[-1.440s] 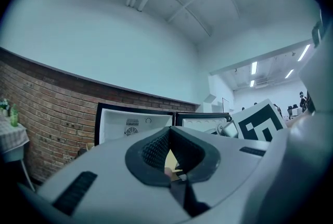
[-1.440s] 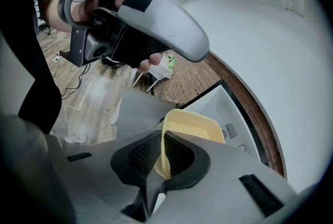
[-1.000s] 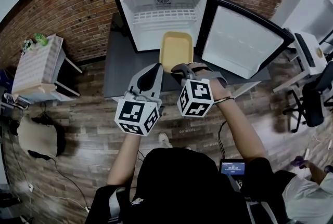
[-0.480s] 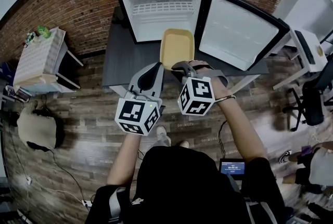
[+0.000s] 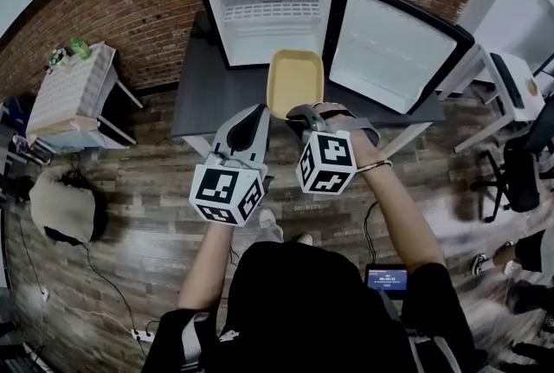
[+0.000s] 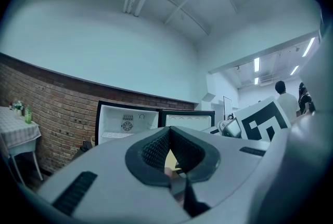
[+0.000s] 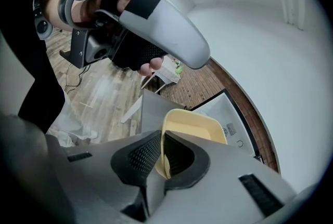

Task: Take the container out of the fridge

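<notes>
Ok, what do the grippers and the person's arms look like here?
Both the left gripper and right gripper have pale grey, tapering shells with dark ribbed pads inside the fingers. Each carries a white cube printed with black square markers. The person wears a black short-sleeved top and a thin band on the right wrist.

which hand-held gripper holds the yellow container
The right hand-held gripper: its jaws pinch the yellow container by its rim. The left hand-held gripper beside it is shut, empty.
</notes>
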Demonstrator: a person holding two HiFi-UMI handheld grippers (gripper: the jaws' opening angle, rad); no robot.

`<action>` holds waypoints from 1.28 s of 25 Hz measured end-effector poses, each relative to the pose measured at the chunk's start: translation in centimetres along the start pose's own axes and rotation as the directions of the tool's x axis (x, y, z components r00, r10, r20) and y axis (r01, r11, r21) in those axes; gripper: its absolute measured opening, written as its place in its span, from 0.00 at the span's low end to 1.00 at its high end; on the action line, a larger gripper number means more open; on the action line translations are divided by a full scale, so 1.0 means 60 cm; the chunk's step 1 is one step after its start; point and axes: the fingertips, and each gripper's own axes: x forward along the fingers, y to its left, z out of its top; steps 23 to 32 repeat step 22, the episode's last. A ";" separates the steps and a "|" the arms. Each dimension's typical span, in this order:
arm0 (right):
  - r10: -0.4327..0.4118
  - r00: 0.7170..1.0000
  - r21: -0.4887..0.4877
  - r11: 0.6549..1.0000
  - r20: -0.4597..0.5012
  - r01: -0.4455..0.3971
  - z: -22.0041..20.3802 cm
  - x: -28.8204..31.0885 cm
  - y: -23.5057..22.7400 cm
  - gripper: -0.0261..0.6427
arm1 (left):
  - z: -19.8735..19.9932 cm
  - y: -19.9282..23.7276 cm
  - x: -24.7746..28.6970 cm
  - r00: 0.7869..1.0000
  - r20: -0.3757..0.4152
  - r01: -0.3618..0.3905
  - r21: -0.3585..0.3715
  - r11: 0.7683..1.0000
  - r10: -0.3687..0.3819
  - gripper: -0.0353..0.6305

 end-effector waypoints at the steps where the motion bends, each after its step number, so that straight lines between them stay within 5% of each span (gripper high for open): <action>1: 0.000 1.000 -0.001 1.000 0.001 0.000 -0.001 -0.003 0.003 0.12 | -0.002 -0.004 -0.002 1.000 0.001 0.000 0.000 1.000 0.000 0.07; 32: 0.004 1.000 -0.019 1.000 0.002 -0.004 -0.027 -0.023 0.032 0.12 | -0.011 -0.048 -0.006 1.000 0.015 -0.002 0.019 1.000 0.001 0.07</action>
